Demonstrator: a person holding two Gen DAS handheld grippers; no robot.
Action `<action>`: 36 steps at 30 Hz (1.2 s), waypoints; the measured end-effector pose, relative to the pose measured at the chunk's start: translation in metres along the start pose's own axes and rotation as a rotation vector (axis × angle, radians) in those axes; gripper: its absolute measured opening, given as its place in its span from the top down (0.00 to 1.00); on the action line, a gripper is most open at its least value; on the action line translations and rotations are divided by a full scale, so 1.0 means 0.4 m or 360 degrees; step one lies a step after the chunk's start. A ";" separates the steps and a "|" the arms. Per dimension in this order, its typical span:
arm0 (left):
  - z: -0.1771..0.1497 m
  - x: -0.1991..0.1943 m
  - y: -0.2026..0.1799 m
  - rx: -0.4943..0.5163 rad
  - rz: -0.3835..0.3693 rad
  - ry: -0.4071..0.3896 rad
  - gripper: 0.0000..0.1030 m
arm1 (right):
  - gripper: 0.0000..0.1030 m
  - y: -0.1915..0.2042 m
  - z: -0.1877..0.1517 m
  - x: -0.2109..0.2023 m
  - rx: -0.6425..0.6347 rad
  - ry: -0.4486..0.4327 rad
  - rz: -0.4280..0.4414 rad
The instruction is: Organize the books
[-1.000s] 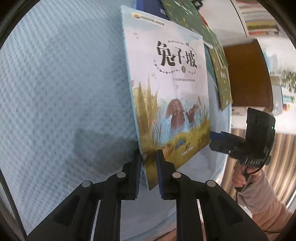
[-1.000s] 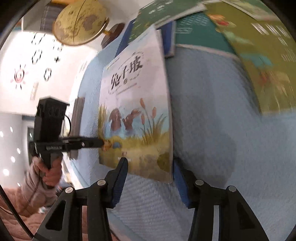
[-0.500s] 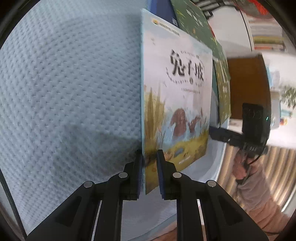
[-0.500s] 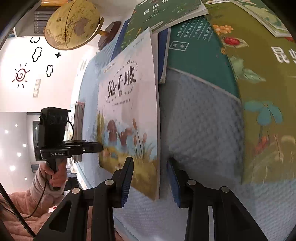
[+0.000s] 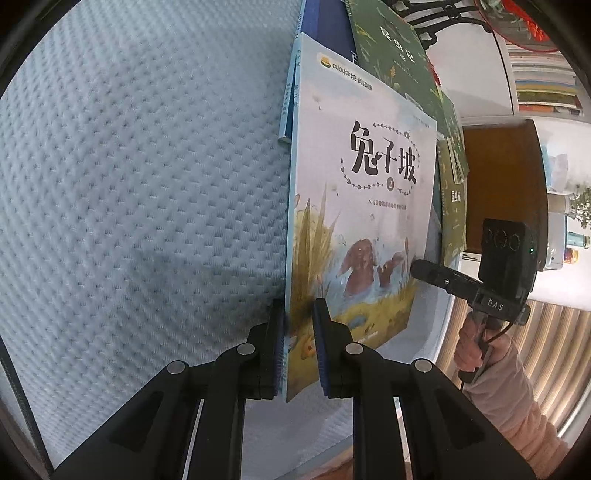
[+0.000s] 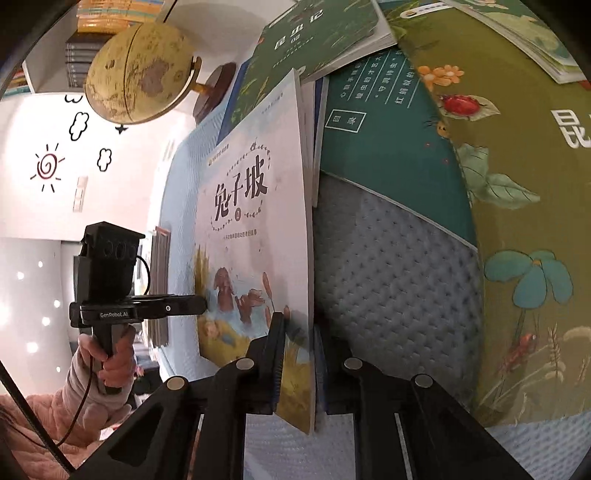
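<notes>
The left claw is clamped on the lower edge of the rabbit picture book, its two blue-padded fingers pressing the cover from either side near the spine corner. The right claw has just been closing and now pinches the same book at its other lower corner, the page edge caught between its pads. Held by both claws, the book stands lifted off the pale blue quilted table, tilted up on edge with its cover facing the right claw's side. Just beyond its top edge lie a blue book and a dark green book, overlapping one another. To the right of the right claw, a teal book lies flat with a large olive-green book partly over it. Farther off, beyond the left claw, a globe stands. A hand in a pink sleeve grips the left claw's handle.
</notes>
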State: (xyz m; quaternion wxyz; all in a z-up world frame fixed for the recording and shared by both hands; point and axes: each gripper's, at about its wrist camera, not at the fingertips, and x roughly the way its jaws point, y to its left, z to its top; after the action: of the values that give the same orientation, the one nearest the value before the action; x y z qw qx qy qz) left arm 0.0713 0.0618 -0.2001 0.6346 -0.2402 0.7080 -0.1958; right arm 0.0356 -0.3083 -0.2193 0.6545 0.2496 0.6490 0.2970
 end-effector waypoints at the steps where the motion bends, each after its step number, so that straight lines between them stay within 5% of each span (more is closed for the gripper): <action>1: 0.002 -0.003 -0.003 0.0003 0.0017 -0.0006 0.84 | 0.89 -0.005 -0.003 -0.004 0.0007 -0.0012 0.0003; 14: -0.019 -0.007 -0.082 0.0094 0.0235 -0.0134 0.84 | 0.86 0.048 -0.041 -0.035 -0.0005 -0.0152 -0.0140; 26: -0.062 -0.043 -0.091 0.0104 0.0186 -0.0194 0.84 | 0.86 0.193 -0.107 -0.070 -0.0279 -0.0147 -0.0311; 36: -0.118 -0.092 -0.104 0.0193 0.0178 -0.0226 0.84 | 0.86 0.238 -0.138 -0.069 -0.0323 -0.0192 -0.0309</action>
State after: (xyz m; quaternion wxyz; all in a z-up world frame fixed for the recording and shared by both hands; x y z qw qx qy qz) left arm 0.0312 0.0483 -0.1406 0.7064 -0.1747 0.6604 -0.1853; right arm -0.0251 -0.2645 -0.1341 0.7398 0.1356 0.5962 0.2809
